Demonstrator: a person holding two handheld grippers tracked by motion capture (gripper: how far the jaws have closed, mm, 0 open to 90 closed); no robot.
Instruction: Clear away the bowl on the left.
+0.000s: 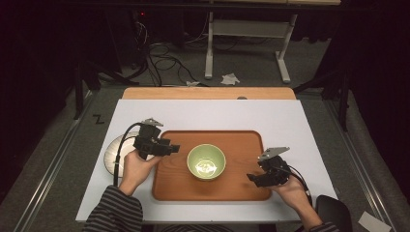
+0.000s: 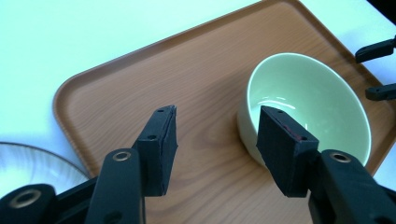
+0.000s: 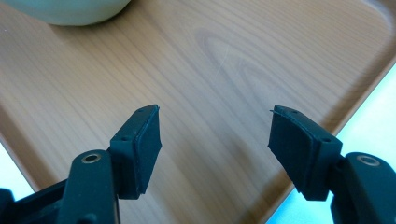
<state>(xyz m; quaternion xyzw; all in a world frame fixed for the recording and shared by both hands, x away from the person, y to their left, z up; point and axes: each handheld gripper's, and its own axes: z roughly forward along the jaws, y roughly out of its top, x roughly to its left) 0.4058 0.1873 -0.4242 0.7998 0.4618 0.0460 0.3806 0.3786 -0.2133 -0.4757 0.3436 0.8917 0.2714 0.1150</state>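
1. The green bowl [image 1: 206,162] stands upright near the centre of the wooden tray [image 1: 241,140]. The tray lies on a white table top [image 1: 212,113].
2. The left gripper [image 1: 170,148] hangs over the tray's left edge, at 9 o'clock from the bowl and near it without touching.
3. In the left gripper view, the left gripper [image 2: 217,140] has its jaws spread apart with nothing between the pads; bare tray wood [image 2: 140,79] shows in the gap.
4. In the same view, the bowl [image 2: 308,100] sits at about 1 o'clock from the jaw gap. One pad overlaps the bowl's near wall in the picture; contact cannot be confirmed.
5. The right gripper [image 1: 255,179] sits over the tray's right part, at about 4 o'clock from the bowl and apart from it.
6. In the right gripper view, the right gripper [image 3: 215,135] holds its jaws wide apart and empty over bare tray wood [image 3: 233,56]. The bowl's underside [image 3: 70,11] shows at 11 o'clock, well clear of the pads.
7. A pale plate [image 1: 112,153] lies on the table top at 9 o'clock from the tray, just beside its left edge and partly behind the left hand [image 1: 138,169].
8. The right hand [image 1: 292,191] grips its tool near the tray's lower right corner.
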